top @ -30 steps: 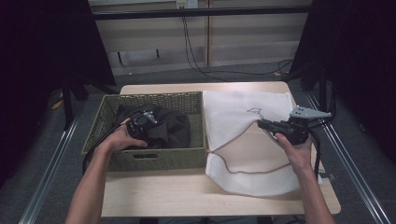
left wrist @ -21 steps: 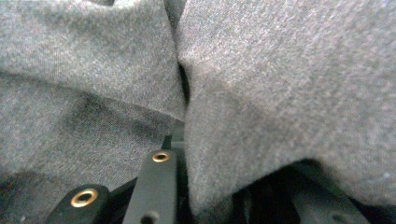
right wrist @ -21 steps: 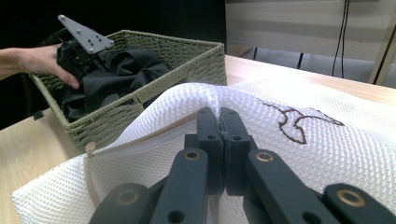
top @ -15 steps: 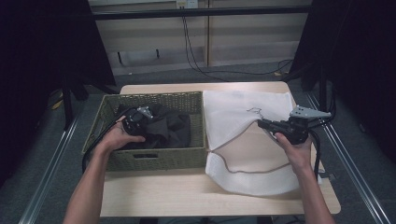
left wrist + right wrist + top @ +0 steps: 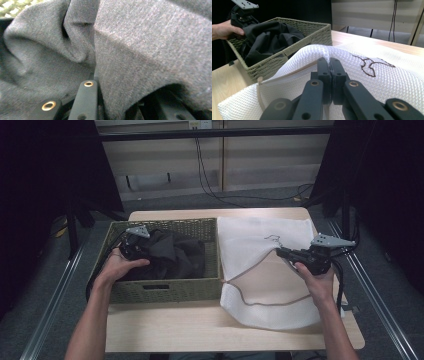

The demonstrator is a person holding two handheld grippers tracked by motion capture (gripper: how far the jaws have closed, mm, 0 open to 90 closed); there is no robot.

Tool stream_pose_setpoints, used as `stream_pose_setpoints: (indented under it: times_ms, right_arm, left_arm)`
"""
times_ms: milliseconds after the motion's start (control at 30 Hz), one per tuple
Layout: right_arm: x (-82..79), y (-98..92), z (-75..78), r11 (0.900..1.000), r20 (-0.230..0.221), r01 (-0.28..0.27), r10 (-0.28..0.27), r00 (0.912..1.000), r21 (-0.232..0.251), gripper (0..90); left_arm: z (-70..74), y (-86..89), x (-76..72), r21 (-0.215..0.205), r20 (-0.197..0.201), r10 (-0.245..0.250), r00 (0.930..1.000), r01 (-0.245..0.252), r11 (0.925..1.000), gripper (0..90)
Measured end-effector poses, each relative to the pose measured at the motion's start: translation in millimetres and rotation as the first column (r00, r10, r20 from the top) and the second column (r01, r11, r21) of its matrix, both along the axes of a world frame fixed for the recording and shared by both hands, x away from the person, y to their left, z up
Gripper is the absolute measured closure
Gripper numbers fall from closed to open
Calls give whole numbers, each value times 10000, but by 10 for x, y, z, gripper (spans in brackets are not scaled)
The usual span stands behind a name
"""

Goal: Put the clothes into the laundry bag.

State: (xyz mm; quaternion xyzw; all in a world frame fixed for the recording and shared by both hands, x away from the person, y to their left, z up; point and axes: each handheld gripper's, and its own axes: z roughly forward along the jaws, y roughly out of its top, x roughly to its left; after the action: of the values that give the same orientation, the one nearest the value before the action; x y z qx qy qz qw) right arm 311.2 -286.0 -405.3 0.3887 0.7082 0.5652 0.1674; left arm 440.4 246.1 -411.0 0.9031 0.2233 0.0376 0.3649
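Most of the left tool (image 5: 134,246) is buried: in the left gripper view dark grey cloth drapes over its jaws so that only the black bases with their brass rivets show, and the tips are hidden. A fold of that crumpled dark grey garment (image 5: 170,256) runs down between the jaws, which have just been closing on it; they pinch the cloth. In the high view the hand covers the tool's body, leaving the grey three-cornered plate on top in sight. How far the garment reaches into the woven olive-green wicker basket (image 5: 165,290) is hard to tell, since its folds merge with the dark inside. The garment lies straight ahead of and around the left tool, bunched up against it, inside the basket.

The right tool (image 5: 329,65) has its jaws pressed together on a raised ridge of the white mesh laundry bag (image 5: 260,270), pinching the netting just by the zipped edge. The bag spreads flat on the light wooden surface (image 5: 200,332) under and beyond this tool, touching the basket's side. A brown stitched mark on the bag lies just past the tips, to their right in the right gripper view. The bag's near corner is cut off there.
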Motion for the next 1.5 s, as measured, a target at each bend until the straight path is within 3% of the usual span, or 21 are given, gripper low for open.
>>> stream_pose_setpoints:
  times_ms: [100, 200, 267, 367, 467, 567, 700, 900, 933, 1033, 1167, 1267, 1367, 1467, 1500]
  right_arm:
    - [-3, -13, 4, 10000, 40, 27, -28, 10000, 11, 888]
    - [-3, -18, 5, 10000, 47, 79, -79, 10000, 28, 888]
    - [-4, -25, 8, 10000, 61, 35, -35, 10000, 28, 887]
    - [-6, -33, 10, 10000, 44, 17, -18, 10000, 42, 887]
    - [-11, -40, 17, 10000, 104, 64, -64, 9999, 60, 887]
    - [-16, -54, 21, 9999, 101, 83, -84, 9999, 93, 887]
    - [-14, -52, 17, 9999, 43, 77, -78, 10000, 114, 887]
    - [-17, -51, 19, 9999, 52, 73, -74, 10000, 94, 887]
    - [-16, -50, 18, 10000, 41, 46, -46, 10000, 66, 887]
    - [-13, -47, 15, 10000, 59, 65, -65, 10000, 60, 887]
    - [-7, -45, 8, 10000, -1, -29, 29, 10000, 37, 886]
    - [-8, -41, 8, 10000, -15, -10, 10, 10000, -3, 886]
    - [-3, -41, 1, 10000, 18, -41, 41, 10000, -36, 886]
    - [-7, -39, 2, 10000, 8, -42, 42, 10000, -71, 887]
    - [-6, -41, 2, 10000, 13, -56, 56, 10000, -51, 886]
  left_arm:
    - [58, 65, -4, -625, 204, 286, 9994, -273, 9977, 728]
    - [154, 137, 1, -878, 521, 656, 9965, -608, 9943, 729]
    - [196, 172, 0, -852, 691, 904, 9935, -844, 9928, 726]
    - [136, 180, 38, -263, 545, 883, 9946, -870, 9959, 718]
    - [21, 169, 45, -424, 589, 733, 9956, -709, 9966, 687]
    - [-27, 143, 39, -347, 655, 572, 9962, -550, 9979, 603]
    - [48, 199, 32, -423, 488, 820, 9954, -799, 9959, 419]
    - [156, 367, -44, -482, 1043, 1515, 9829, -1471, 9879, 229]
    - [149, 407, -57, -545, 1126, 1743, 9782, -1691, 9841, 146]
    - [114, 458, -48, -430, 1196, 1686, 9784, -1646, 9854, 157]
    - [8, 498, 43, -164, 947, 2055, 9741, -2049, 9787, 27]
    - [-70, 466, 68, 21, 987, 1671, 9810, -1681, 9858, 6]
    - [-167, 421, 126, 102, 325, 1534, 9876, -1538, 9880, 1]
    - [-265, 381, 161, 225, -59, 1279, 9918, -1277, 9916, 0]
    - [-282, 367, 158, 348, -41, 1420, 9899, -1418, 9893, 0]
